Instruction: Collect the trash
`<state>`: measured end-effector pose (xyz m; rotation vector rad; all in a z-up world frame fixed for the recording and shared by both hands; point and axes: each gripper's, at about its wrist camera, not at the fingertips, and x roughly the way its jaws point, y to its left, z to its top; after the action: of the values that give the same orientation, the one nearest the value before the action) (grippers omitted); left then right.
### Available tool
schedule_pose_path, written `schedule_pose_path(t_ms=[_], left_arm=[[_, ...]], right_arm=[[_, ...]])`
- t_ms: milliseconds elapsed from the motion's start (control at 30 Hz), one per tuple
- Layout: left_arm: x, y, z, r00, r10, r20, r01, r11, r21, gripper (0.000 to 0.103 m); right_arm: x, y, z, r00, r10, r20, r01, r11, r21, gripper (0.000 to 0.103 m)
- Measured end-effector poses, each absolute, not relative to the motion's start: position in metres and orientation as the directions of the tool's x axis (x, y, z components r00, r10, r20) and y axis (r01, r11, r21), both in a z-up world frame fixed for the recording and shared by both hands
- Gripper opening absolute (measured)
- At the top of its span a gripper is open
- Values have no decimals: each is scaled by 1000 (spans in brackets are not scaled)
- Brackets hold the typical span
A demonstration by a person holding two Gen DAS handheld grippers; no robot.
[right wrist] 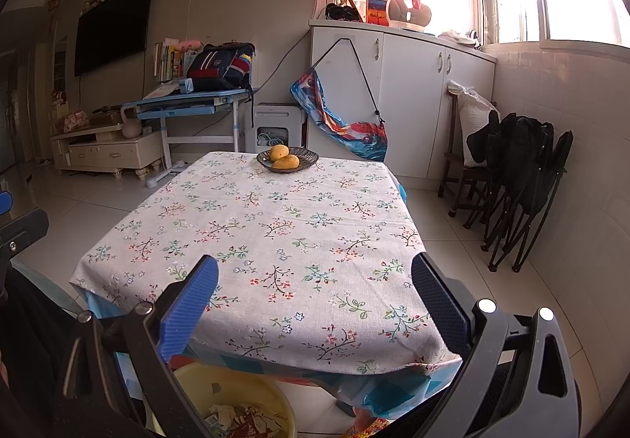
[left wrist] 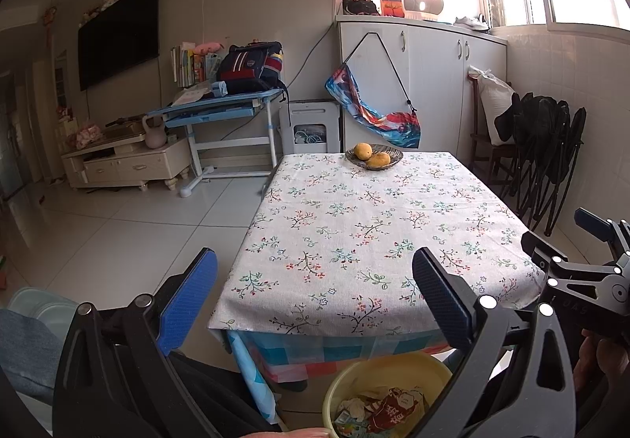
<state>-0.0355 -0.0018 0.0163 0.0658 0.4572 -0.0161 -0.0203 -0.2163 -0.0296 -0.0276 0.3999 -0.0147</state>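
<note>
A yellow bin (left wrist: 393,367) sits on the floor in front of the table's near edge, with wrappers and crumpled paper (left wrist: 378,408) inside. It also shows in the right wrist view (right wrist: 236,390). My left gripper (left wrist: 315,260) is open and empty, held above the near edge of the floral tablecloth (left wrist: 354,225). My right gripper (right wrist: 315,268) is open and empty over the same near edge (right wrist: 275,241). The right gripper also shows at the right edge of the left wrist view (left wrist: 590,264).
A dark bowl with two mangoes (left wrist: 374,156) sits at the table's far edge, also in the right wrist view (right wrist: 287,159). Folded black chairs (right wrist: 519,178) lean on the right wall. A white cabinet (left wrist: 425,83) stands behind the table. A blue desk (left wrist: 220,111) is at the left.
</note>
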Motion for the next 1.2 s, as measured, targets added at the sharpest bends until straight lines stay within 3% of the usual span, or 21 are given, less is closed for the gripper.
schedule_pose_path(t_ms=[767,1000,1200], left_arm=[[-35,-2,22,898,3,-440,29,997,67,96],[-23,0,19,874,-53,-484,69,997,16,96],[-3,-3,19,864,-41,-501,82,995,61,96]], right_arm=[[-20,-212,-30,920,-17,-391,4,999,-33,94],[-19,-211,-30,917,5,-399,-13,1000,-17,94],[-3,-221,-26,901,30,-433,-21,999,26,94]])
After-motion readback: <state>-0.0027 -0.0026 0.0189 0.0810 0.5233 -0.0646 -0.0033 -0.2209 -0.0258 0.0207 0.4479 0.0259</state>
